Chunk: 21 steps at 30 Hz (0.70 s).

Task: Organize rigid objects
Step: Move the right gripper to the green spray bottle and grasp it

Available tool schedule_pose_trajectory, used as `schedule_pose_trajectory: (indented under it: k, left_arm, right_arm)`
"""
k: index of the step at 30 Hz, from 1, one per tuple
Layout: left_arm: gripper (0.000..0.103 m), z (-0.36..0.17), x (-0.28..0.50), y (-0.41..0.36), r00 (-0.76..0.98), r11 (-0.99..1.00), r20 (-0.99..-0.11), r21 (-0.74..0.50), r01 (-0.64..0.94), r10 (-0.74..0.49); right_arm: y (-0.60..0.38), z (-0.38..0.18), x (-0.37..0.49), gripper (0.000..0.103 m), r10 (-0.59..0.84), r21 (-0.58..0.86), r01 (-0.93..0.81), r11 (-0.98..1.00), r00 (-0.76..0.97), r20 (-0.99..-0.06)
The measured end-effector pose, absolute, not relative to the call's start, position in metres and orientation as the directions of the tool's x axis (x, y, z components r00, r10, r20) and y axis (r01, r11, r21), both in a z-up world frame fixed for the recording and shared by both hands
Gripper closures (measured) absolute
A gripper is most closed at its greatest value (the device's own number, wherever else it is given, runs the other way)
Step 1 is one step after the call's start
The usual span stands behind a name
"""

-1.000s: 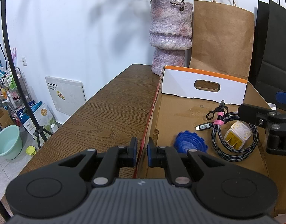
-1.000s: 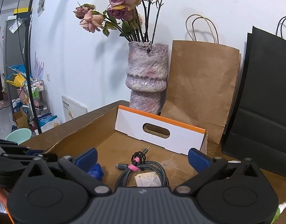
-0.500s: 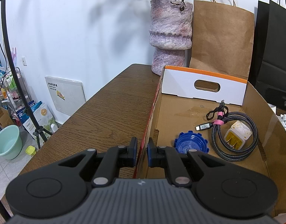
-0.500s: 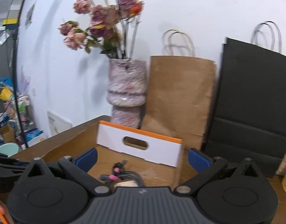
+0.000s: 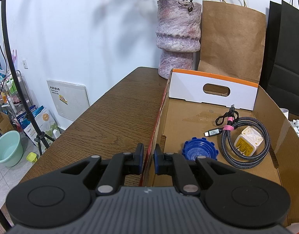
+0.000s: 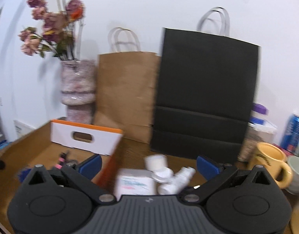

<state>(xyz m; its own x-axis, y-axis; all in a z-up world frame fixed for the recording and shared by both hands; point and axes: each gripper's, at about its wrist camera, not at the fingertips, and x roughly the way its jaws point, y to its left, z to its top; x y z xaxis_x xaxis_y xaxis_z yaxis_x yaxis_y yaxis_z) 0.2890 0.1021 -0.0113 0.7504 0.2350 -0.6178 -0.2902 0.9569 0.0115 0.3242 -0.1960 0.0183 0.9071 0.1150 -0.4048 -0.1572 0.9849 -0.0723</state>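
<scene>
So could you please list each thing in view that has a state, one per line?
Left gripper: shut on box wall.
Right gripper: open, empty, over white bottles.
Box: open-topped, upright.
Cable: coiled, tied, in box.
Charger: lying inside the coil.
Blue cap: hollow side up, in box.
Yellow mug: upright.
Vase: upright, holding flowers.

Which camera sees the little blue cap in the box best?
The left wrist view. The blue cap lies sharp and close on the cardboard box floor, though partly behind the left gripper. The right wrist view is blurred, showing only a blue smudge at its left edge.
</scene>
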Motion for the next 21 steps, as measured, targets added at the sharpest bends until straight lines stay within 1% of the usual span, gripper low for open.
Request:
schedule_pose_trajectory:
  k: [5,9,18,21]
  left_arm:
    - [0.091,-0.011,0.289,0.102,0.751,0.957,-0.617,0.013,-0.29,0.236]
    - [0.091,-0.011,0.288,0.102,0.75,0.957,-0.618,0.013,-0.29,0.235]
    - [0.091,-0.012,0.288,0.102,0.75,0.957,-0.617,0.013,-0.29,0.236]
    - [0.091,-0.012,0.288,0.102,0.75,0.957,-0.618,0.013,-0.29,0.236]
  right_arm:
    - [-0.234,0.01,0.315,0.0,0.034,-0.076,-0.074,0.994,0.903,-0.428]
    - [-0.259,0.0,0.311,0.0,-0.013,-0.061,-0.017,0.998,0.886,-0.463]
    - [-0.27,-0.034,0.327,0.0,-0.025,-0.044,0.0,0.999,0.832,-0.554]
    - [-0.269,-0.039,0.336,0.0,-0.026,-0.031,0.01,0.999,0.828,-0.561]
